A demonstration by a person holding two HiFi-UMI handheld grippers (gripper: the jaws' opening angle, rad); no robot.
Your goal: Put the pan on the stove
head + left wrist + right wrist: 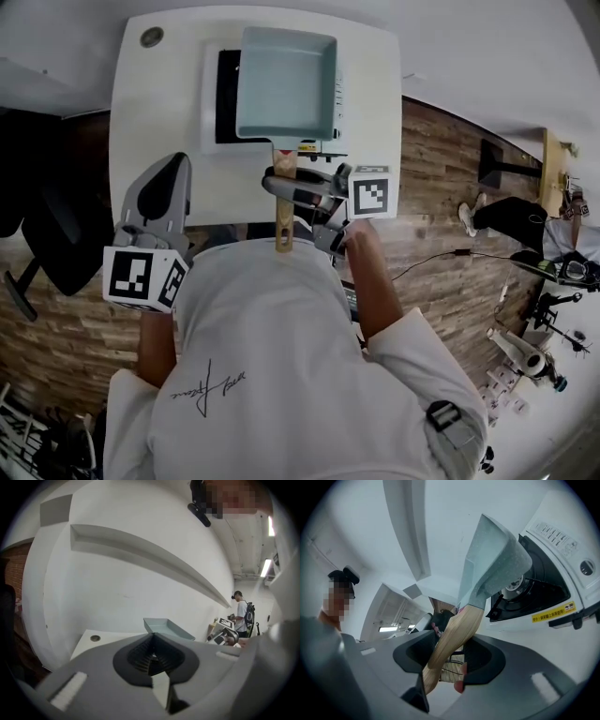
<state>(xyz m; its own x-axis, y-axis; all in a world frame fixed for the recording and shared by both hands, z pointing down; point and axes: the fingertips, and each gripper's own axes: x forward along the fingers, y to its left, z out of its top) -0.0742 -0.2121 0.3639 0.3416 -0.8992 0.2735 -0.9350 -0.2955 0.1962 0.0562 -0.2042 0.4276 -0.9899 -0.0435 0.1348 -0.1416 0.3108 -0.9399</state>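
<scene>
A light blue square pan [286,84] with a wooden handle [283,225] sits over the white portable stove [212,94] at the back of the white table [159,112]. Whether it rests on the burner I cannot tell. My right gripper [281,187] is shut on the handle, which points toward me. In the right gripper view the handle [454,634] runs between the jaws up to the pan [487,564], with the stove [548,588] beside it. My left gripper [173,164] hovers at the table's front left, shut and holding nothing. From there the pan [168,629] shows beyond the left gripper [152,660].
A round cable grommet [151,37] sits in the table's back left corner. A dark office chair [37,234] stands left of the table on the wooden floor [431,187]. Another person [241,616] stands far off to the right.
</scene>
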